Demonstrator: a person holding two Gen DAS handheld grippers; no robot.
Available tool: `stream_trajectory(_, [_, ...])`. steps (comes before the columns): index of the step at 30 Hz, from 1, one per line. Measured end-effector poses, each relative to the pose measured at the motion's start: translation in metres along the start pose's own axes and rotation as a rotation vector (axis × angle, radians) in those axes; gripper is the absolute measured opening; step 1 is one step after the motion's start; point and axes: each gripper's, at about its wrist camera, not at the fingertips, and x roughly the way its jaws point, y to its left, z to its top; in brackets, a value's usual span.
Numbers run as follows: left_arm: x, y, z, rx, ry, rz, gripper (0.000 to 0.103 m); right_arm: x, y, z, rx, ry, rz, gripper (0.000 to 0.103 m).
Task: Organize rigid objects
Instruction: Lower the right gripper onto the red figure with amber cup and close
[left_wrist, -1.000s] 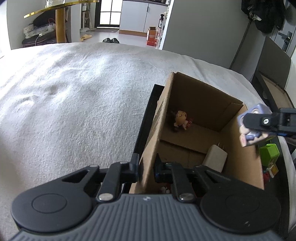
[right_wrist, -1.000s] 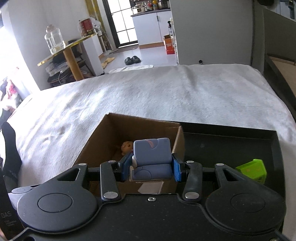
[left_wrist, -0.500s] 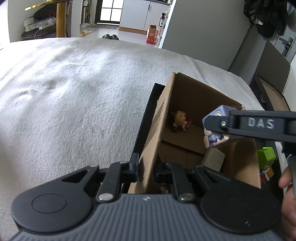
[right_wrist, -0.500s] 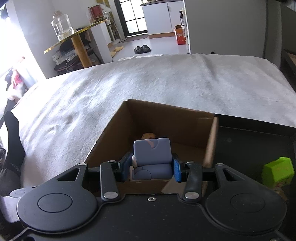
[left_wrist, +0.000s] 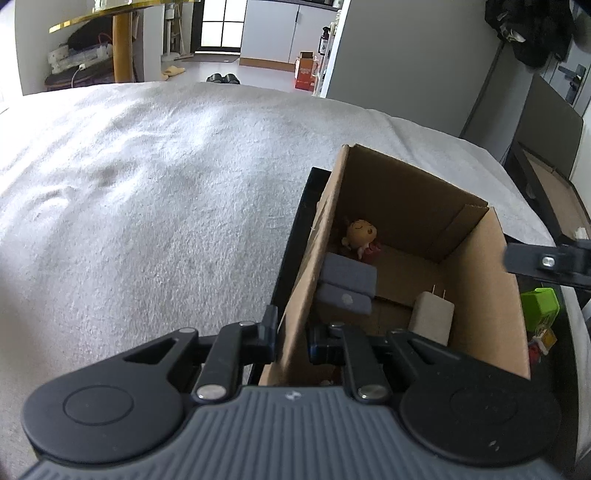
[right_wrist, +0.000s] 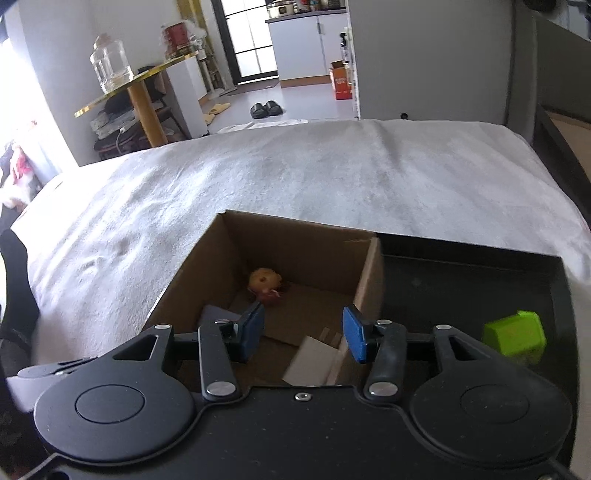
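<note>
the left tongs (left_wrist: 291, 338) are pinching the near left wall of the cardboard box (left_wrist: 484, 295), one finger outside the wall and one inside. the box stands open-topped on a black tray (right_wrist: 469, 280), which rests on a bed covered by a white blanket (left_wrist: 166, 192). inside the box, a grey-blue toy armchair (left_wrist: 347, 284) lies against the left wall, just in front of a small doll figure (left_wrist: 362, 234) that sits in the far left corner. a white plug adapter (left_wrist: 430, 321) stands nearer the right wall, its prongs up. the right tongs (right_wrist: 303, 332) hang above the near part of the box with their blue pads (right_wrist: 253, 326) spread wide apart and nothing between them; in the left wrist view one black finger of these tongs reaches in over the box's right wall. a green block (right_wrist: 515, 338) sits on the tray outside the box, to its right, with a small red and yellow piece (left_wrist: 541, 341) close by it.
</note>
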Motion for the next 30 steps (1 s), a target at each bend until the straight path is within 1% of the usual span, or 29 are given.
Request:
stream_trajectory(4, [-0.001, -0.004, -0.001, 0.023, -0.004, 0.018, 0.015, -0.011, -0.015, -0.005, 0.021, -0.005, -0.004, 0.050])
stream_trajectory(7, [0.001, -0.005, 0.000, 0.026, 0.011, 0.030, 0.015, -0.017, -0.025, -0.010, 0.032, -0.009, -0.017, 0.050])
stream_trajectory(10, [0.002, -0.007, 0.001, 0.031, 0.011, 0.041, 0.015, -0.022, -0.034, -0.014, 0.042, -0.012, -0.039, 0.054])
stream_trajectory(13, [0.003, -0.010, 0.003, 0.036, 0.012, 0.051, 0.019, -0.025, -0.043, -0.017, 0.050, -0.012, -0.054, 0.057])
stream_trajectory(15, [0.004, -0.010, 0.006, 0.021, 0.022, 0.057, 0.020, -0.026, -0.050, -0.019, 0.060, -0.011, -0.064, 0.058])
stream_trajectory(16, [0.004, -0.010, 0.008, 0.012, 0.024, 0.060, 0.023, -0.027, -0.053, -0.021, 0.064, -0.011, -0.066, 0.060])
stream_trajectory(18, [0.004, -0.012, 0.010, 0.009, 0.024, 0.073, 0.031, -0.028, -0.060, -0.024, 0.078, -0.011, -0.074, 0.063])
stream_trajectory(20, [0.002, -0.014, 0.012, 0.018, 0.015, 0.089, 0.043, -0.027, -0.066, -0.028, 0.090, -0.009, -0.076, 0.068])
stream_trajectory(22, [0.000, -0.015, 0.011, 0.036, 0.005, 0.102, 0.048, -0.026, -0.071, -0.032, 0.093, -0.006, -0.082, 0.070])
stream_trajectory(25, [-0.001, -0.017, 0.009, 0.065, 0.009, 0.115, 0.052, -0.024, -0.078, -0.036, 0.097, -0.004, -0.087, 0.075])
stream_trajectory(29, [-0.003, -0.020, 0.008, 0.080, 0.004, 0.123, 0.056, -0.020, -0.089, -0.041, 0.116, -0.005, -0.093, 0.083])
stream_trajectory(30, [-0.002, -0.021, 0.008, 0.084, 0.005, 0.125, 0.056, -0.019, -0.091, -0.042, 0.123, -0.005, -0.093, 0.084])
